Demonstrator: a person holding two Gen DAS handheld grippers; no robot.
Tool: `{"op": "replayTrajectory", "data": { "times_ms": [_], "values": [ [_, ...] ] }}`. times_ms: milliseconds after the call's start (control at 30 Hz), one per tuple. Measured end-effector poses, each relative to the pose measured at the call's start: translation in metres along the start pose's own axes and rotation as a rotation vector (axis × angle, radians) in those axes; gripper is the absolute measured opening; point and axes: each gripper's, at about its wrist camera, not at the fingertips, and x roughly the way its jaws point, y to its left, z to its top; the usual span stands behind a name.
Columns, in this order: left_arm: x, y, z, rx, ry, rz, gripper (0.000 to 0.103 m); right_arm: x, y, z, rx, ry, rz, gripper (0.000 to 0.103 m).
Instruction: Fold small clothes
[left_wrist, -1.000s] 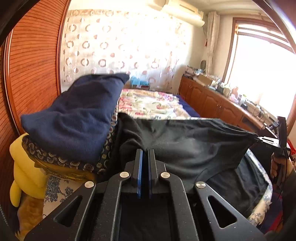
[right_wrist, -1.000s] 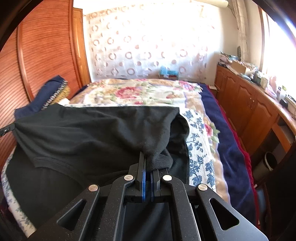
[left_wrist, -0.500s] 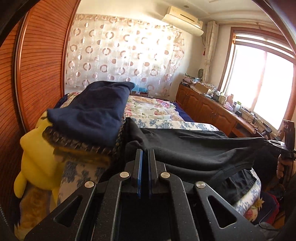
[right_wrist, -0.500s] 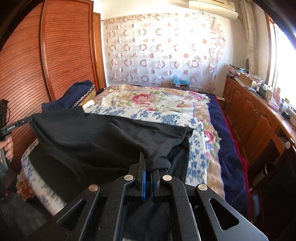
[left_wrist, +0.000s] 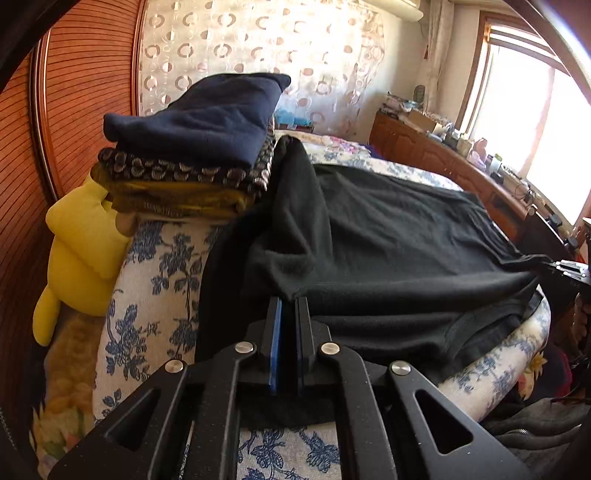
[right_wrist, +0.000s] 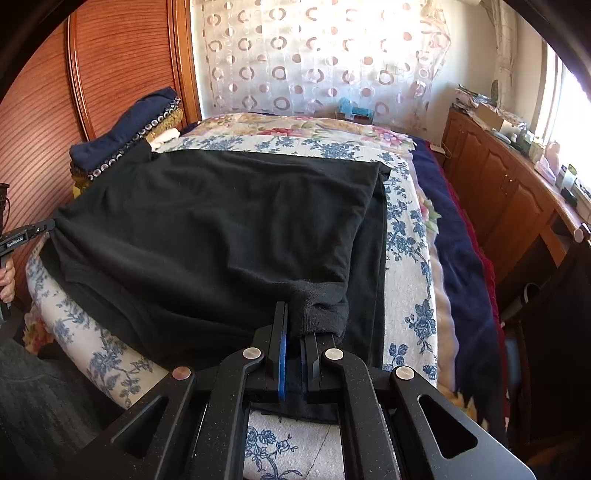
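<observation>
Since the earlier frames, the black garment (left_wrist: 388, 236) is being brought down from hanging in the air and is now being laid flat on the floral bedspread (left_wrist: 159, 273).

Through the left wrist view, the left gripper (left_wrist: 288, 301) is being kept closed on a pinched corner of the garment, with cloth bunched between the blue pads. The garment's long axis is being stretched across the bed towards the right gripper (left_wrist: 570, 267), which is being cut off by the picture's right edge. A stack of folded clothes (left_wrist: 192, 147) is being shown just beside the garment's far left corner, with a yellow plush toy (left_wrist: 81, 251) below it. How the lower layer of cloth is folded is being hidden by the upper layer.

Through the right wrist view, the right gripper (right_wrist: 293, 325) is being held nearly closed on a ribbed cuff of the garment (right_wrist: 221, 229); its jaws have just been opening slightly, with cloth between them. The garment is being spread crosswise over the near end of the bed, a second layer showing along its right edge. The left gripper (right_wrist: 44, 225) is being seen at the far left corner, the hand (right_wrist: 7, 277) behind it being largely cut off.
</observation>
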Motion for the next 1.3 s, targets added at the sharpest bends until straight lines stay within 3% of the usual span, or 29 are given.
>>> {"op": "replayTrajectory", "data": {
  "times_ms": [100, 267, 433, 533, 567, 667, 767, 967, 1300],
  "values": [
    [-0.001, -0.001, -0.001, 0.002, 0.001, 0.008, 0.006, -0.006, 0.003, 0.006, 0.006, -0.024, -0.006, 0.018],
    [-0.004, -0.003, -0.002, 0.021, -0.006, 0.018, 0.007, -0.021, 0.010, 0.005, -0.014, -0.057, -0.020, 0.025],
    [-0.010, -0.004, -0.001, 0.032, -0.016, 0.033, 0.016, -0.027, 0.024, 0.000, -0.046, -0.087, -0.032, 0.036],
    [-0.016, -0.006, 0.002, 0.038, -0.036, 0.028, 0.032, -0.030, 0.034, -0.001, -0.071, -0.106, -0.038, 0.042],
    [-0.018, -0.006, 0.002, 0.041, -0.043, 0.026, 0.042, -0.031, 0.038, 0.000, -0.084, -0.113, -0.044, 0.047],
    [-0.019, -0.009, 0.003, 0.060, -0.048, 0.025, 0.049, -0.036, 0.050, 0.002, -0.112, -0.140, -0.048, 0.051],
    [-0.018, -0.011, 0.002, 0.070, -0.050, 0.020, 0.081, -0.041, 0.056, 0.005, -0.111, -0.161, -0.029, 0.056],
    [-0.009, -0.008, -0.002, 0.060, -0.018, 0.045, 0.081, -0.031, 0.063, 0.003, -0.104, -0.166, 0.000, 0.069],
    [0.000, 0.009, -0.009, 0.004, 0.017, 0.071, 0.081, 0.045, 0.063, 0.005, -0.058, -0.060, 0.074, 0.070]
  ]
}}
